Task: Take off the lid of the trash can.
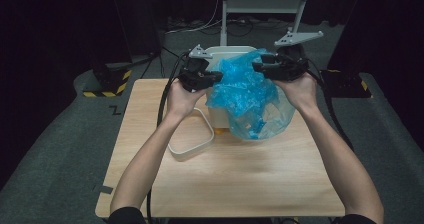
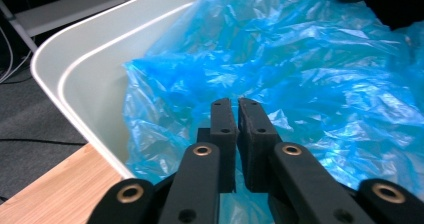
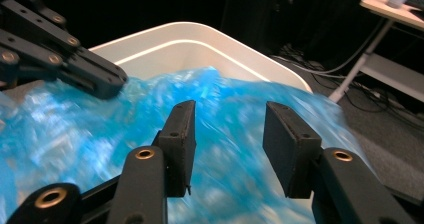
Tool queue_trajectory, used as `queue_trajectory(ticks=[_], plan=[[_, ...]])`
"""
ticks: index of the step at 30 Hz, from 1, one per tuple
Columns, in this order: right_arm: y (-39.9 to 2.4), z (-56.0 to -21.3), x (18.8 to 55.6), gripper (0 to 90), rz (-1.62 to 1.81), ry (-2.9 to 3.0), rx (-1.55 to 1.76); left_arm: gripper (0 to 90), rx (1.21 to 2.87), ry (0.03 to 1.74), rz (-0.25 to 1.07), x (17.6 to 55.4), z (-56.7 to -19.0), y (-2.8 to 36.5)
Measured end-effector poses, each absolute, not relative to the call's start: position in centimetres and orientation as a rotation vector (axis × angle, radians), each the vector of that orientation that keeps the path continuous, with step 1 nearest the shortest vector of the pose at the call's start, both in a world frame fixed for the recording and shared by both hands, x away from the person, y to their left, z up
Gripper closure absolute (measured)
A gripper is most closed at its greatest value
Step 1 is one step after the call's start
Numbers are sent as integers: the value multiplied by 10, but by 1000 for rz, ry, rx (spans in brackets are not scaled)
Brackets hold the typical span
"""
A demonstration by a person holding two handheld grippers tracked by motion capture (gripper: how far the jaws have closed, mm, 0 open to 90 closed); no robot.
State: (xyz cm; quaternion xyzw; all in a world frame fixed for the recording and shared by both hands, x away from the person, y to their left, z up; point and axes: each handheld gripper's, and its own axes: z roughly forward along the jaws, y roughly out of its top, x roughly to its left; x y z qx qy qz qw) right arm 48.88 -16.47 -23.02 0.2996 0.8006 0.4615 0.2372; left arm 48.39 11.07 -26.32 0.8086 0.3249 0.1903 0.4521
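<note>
A crumpled blue plastic bag point(image 1: 245, 94) spills out of a white bin point(image 1: 227, 50) at the back of the wooden table point(image 1: 240, 179). My left gripper point(image 1: 220, 75) is at the bag's left edge. In the left gripper view its jaws point(image 2: 235, 104) stand almost together, pinching the blue film point(image 2: 300, 59) beside the bin's wall point(image 2: 75, 49). My right gripper point(image 1: 256, 66) hovers at the bag's upper right. Its jaws point(image 3: 229, 114) are apart above the bag point(image 3: 220, 89), and nothing presses on the pads. The left gripper's tip point(image 3: 112, 81) touches the bag across from it.
A white rounded lid point(image 1: 192, 139) lies flat on the table, left of the bin, under my left wrist. A small orange thing point(image 1: 220, 130) peeks out at the bin's base. A metal stand point(image 1: 260, 6) and cables sit behind the table, and striped floor bases point(image 1: 107, 84) are at both sides.
</note>
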Motion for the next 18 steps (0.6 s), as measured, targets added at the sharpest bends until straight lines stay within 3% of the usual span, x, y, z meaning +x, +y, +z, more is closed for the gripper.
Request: queue_trajectory(ticks=[4, 7, 13, 18], plan=[[-179, -235, 491, 563, 1275, 2182, 869, 893, 1971, 833, 479, 488, -263, 121], [-183, -239, 492, 618, 1303, 2179, 877, 883, 1941, 838, 463, 487, -261, 127], [-175, -247, 495, 798, 1271, 2225, 856, 496, 1877, 847, 434, 478, -254, 129], [-175, -247, 495, 898, 1257, 2207, 837, 431, 1910, 835, 419, 474, -258, 122]])
